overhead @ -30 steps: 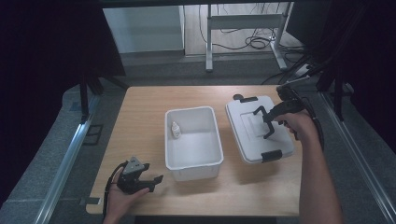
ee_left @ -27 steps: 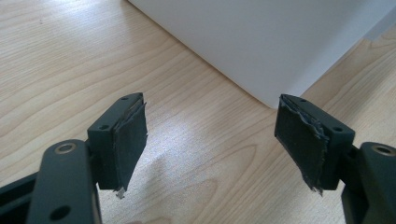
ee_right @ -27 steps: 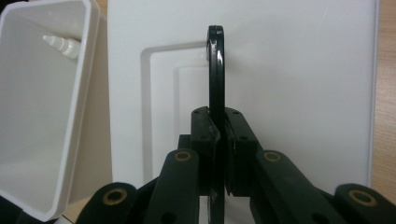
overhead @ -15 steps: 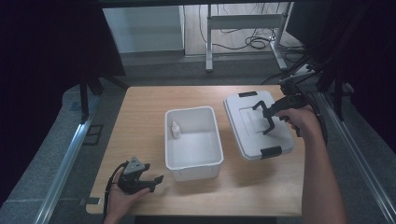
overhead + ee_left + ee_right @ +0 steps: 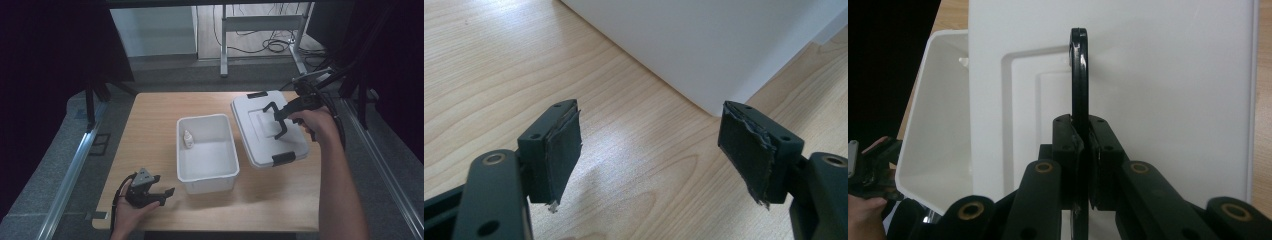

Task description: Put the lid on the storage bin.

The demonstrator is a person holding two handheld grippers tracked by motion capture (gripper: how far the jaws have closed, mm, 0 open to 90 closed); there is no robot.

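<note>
At right of the high frame my right gripper (image 5: 278, 121) pinches the black handle (image 5: 1078, 75) of the lid (image 5: 260, 142), judged light, stiff and slick, beside the bin (image 5: 206, 181); left gripper (image 5: 159, 192) gapes wide

A white lid (image 5: 267, 127) with a black handle (image 5: 1079, 75) sits tilted right of the open white bin (image 5: 206, 152).

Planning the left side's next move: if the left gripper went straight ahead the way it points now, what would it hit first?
Most likely the white bin. The left gripper has its jaws open, nothing between them, over bare table, and the bin's near corner stands just ahead, slightly right of centre; exact depth is unclear.
</note>
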